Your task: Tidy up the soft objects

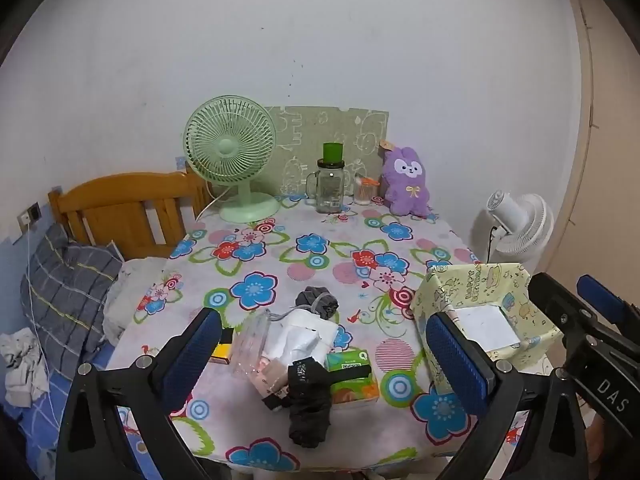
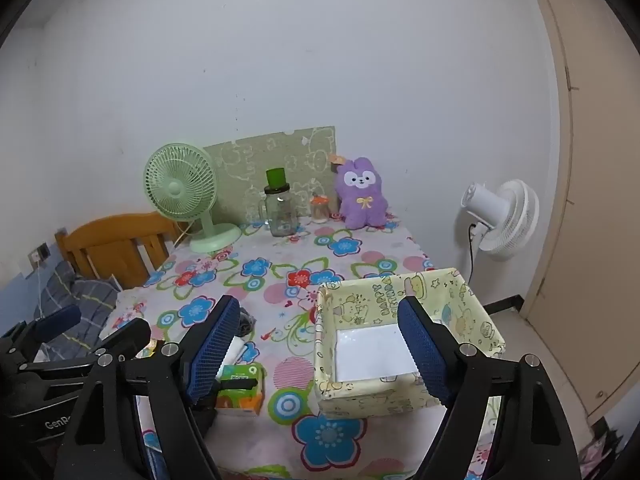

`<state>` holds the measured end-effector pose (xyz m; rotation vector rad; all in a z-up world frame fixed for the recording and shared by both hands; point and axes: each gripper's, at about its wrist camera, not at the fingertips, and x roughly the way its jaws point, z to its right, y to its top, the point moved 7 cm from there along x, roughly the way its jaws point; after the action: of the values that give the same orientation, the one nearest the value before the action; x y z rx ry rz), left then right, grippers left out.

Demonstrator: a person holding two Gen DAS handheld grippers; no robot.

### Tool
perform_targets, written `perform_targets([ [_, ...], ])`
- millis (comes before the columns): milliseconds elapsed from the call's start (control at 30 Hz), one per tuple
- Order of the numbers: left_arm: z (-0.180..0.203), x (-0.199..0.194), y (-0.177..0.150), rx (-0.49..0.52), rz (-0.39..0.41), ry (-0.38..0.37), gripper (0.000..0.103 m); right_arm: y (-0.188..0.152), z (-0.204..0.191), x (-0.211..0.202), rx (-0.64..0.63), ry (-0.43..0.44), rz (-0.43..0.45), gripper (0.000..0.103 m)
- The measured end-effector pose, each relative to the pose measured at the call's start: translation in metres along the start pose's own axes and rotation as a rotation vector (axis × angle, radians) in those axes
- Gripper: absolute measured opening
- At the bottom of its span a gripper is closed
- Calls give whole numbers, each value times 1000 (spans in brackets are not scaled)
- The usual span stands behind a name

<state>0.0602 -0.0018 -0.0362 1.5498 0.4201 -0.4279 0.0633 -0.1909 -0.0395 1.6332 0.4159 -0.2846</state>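
Left gripper [image 1: 324,354] and right gripper [image 2: 320,350], fingers apart and holding nothing, hover above the near edge of the flowered table [image 1: 280,248]; black cloth [image 1: 310,400] lies near, left of the empty yellow box [image 2: 400,344], purple plush [image 1: 406,182] far.

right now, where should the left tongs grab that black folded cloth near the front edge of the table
Probably across its narrow middle, coming from above and the near side. The black folded cloth lies flat on the flowered tablecloth as a long bundle running toward the camera, so its short width fits between the open left tongs. Its far end touches the green tissue pack; stay below that.
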Motion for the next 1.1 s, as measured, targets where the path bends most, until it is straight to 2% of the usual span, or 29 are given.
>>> perform_targets([
  [33,-1,2,-2,-31,-35,-9,103,0,0,0,-7,-4,3,83],
  [67,0,3,-2,-40,-36,-5,103,0,0,0,-13,-4,4,83],
  [200,3,3,1,-42,-15,11,103,1,8,-2,6,16,14,83],
  [367,-3,-4,-1,-50,18,16,103,-2,-1,-2,-39,-18,-1,83],
  [600,-2,-3,-3,-45,23,-25,103,-2,0,-2,-33,-24,-16,83],
  [967,6,4,-6,-24,4,-45,103,-8,7,2,-20,-30,-28,83],
  [1100,8,4,-7,-16,5,-29,103,-7,6,2,-19,-37,-26,83],
])
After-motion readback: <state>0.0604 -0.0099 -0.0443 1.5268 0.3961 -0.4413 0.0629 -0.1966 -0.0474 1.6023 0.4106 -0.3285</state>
